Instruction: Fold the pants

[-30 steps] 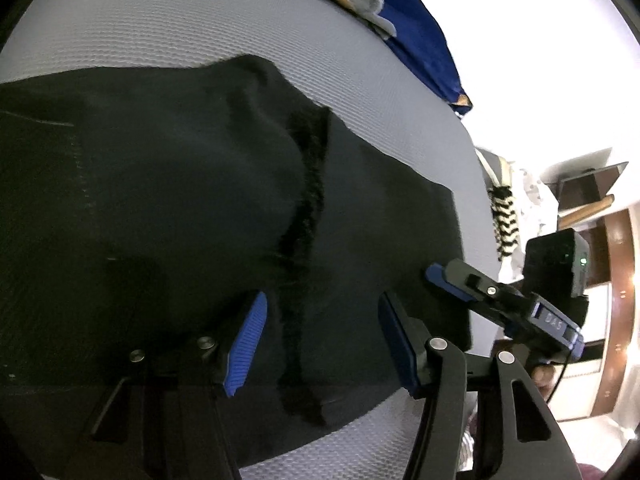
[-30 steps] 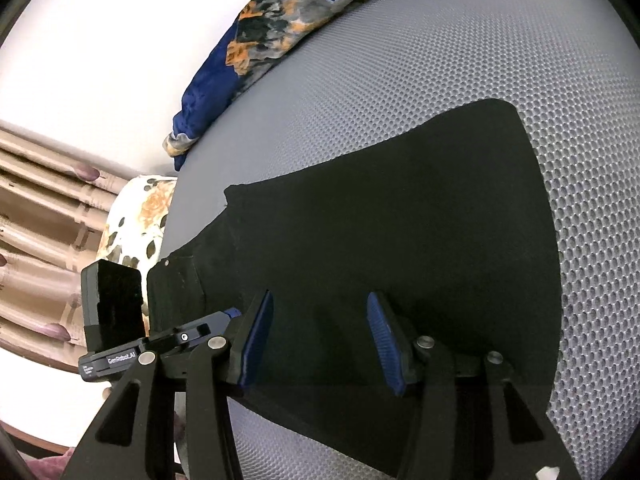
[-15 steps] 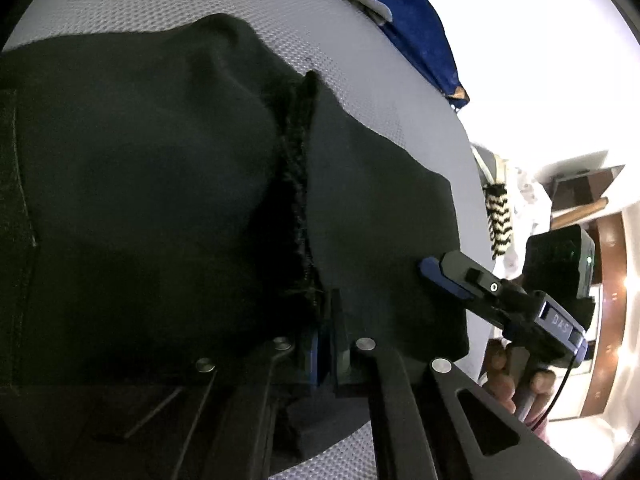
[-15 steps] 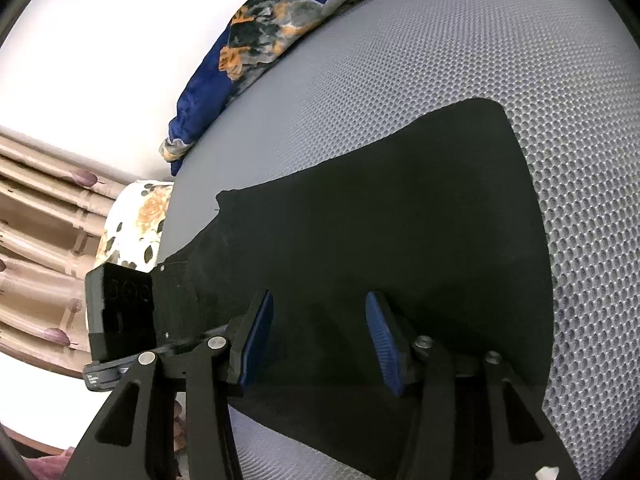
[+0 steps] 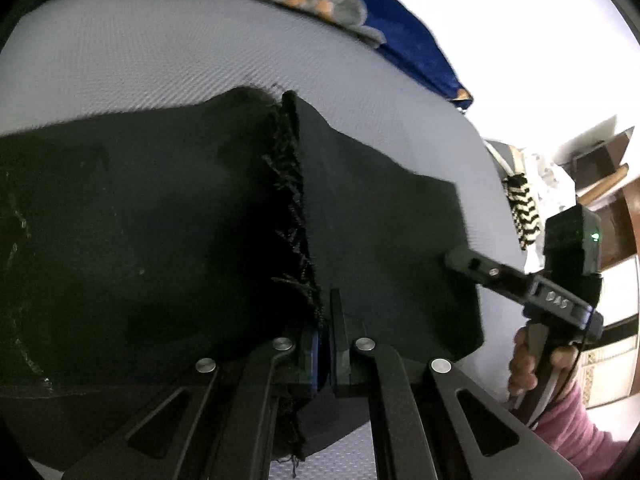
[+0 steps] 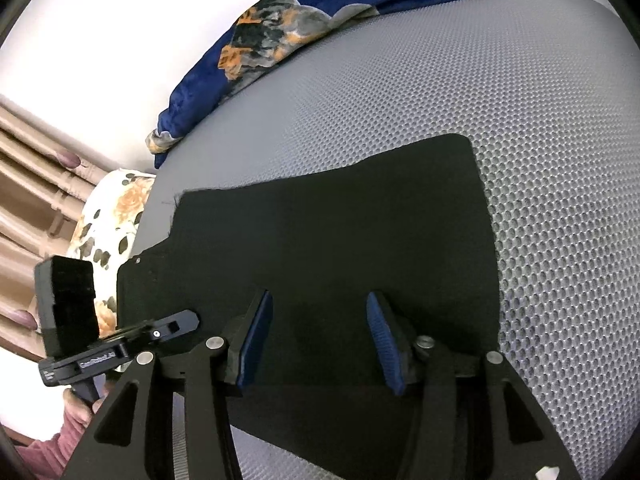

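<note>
Black pants (image 5: 160, 240) lie spread on a grey mesh surface (image 5: 140, 60). A frayed seam (image 5: 292, 208) runs up the middle of the cloth in the left wrist view. My left gripper (image 5: 324, 336) is shut on the near end of that seam, and the cloth rises in a ridge from its jaws. In the right wrist view the pants (image 6: 340, 220) lie flat. My right gripper (image 6: 320, 340) stands open over their near edge, its blue pads (image 6: 256, 340) apart with only flat cloth below. Each gripper shows in the other's view: right gripper (image 5: 456, 260), left gripper (image 6: 188, 320).
A blue patterned blanket (image 6: 280, 32) lies along the far edge of the mesh surface (image 6: 520, 120). A floral pillow (image 6: 108, 220) and a curtain (image 6: 32, 168) are at the left. A black-and-white striped cloth (image 5: 520, 208) lies beyond the right edge. A hand in a pink sleeve (image 5: 560, 420) holds the right gripper.
My left gripper has shut on the frayed seam and drawn it up a little into a ridge. The right gripper has stayed open in the same place.
</note>
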`<state>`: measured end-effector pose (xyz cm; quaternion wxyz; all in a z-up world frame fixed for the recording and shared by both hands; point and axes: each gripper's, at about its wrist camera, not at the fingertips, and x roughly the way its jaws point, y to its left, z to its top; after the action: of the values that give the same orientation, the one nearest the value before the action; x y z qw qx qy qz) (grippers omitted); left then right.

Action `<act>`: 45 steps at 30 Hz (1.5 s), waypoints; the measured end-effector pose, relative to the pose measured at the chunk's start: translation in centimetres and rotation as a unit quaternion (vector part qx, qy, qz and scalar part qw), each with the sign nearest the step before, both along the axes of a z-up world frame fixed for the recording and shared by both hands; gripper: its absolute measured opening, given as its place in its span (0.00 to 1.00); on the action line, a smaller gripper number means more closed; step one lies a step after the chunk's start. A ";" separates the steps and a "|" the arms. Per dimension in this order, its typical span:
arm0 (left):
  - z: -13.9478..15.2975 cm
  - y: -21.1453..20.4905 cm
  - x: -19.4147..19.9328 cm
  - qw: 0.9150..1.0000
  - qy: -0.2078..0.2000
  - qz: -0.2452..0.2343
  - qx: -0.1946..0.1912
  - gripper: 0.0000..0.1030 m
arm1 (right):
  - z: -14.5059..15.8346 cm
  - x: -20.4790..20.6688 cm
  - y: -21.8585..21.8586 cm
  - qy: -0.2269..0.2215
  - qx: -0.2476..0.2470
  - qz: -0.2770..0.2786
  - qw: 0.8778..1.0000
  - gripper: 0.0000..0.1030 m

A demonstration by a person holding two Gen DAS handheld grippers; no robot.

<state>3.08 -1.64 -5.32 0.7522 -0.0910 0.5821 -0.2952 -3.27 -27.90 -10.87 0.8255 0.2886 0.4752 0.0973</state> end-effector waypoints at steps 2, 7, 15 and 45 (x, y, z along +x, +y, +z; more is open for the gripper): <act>-0.9 0.2 -0.2 1.000 0.003 -0.002 0.009 0.03 | -0.2 0.1 0.1 0.001 0.002 -0.001 1.000 0.46; 0.0 -1.6 -1.3 0.995 -0.055 -0.028 0.075 0.10 | -0.3 0.3 1.2 0.003 -0.038 0.016 0.999 0.46; 4.5 -3.5 -2.1 0.959 -0.227 -0.014 0.170 0.47 | 2.0 1.3 1.4 -0.030 -0.156 -0.009 0.987 0.46; 0.9 -4.2 0.2 0.967 -0.176 0.000 0.183 0.49 | 0.8 1.2 2.3 0.000 -0.262 0.004 0.965 0.50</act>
<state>3.28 -5.85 -4.41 0.8467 0.1018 0.4846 -0.1946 -2.04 -25.61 -10.12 0.8717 0.0604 0.4855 -0.0277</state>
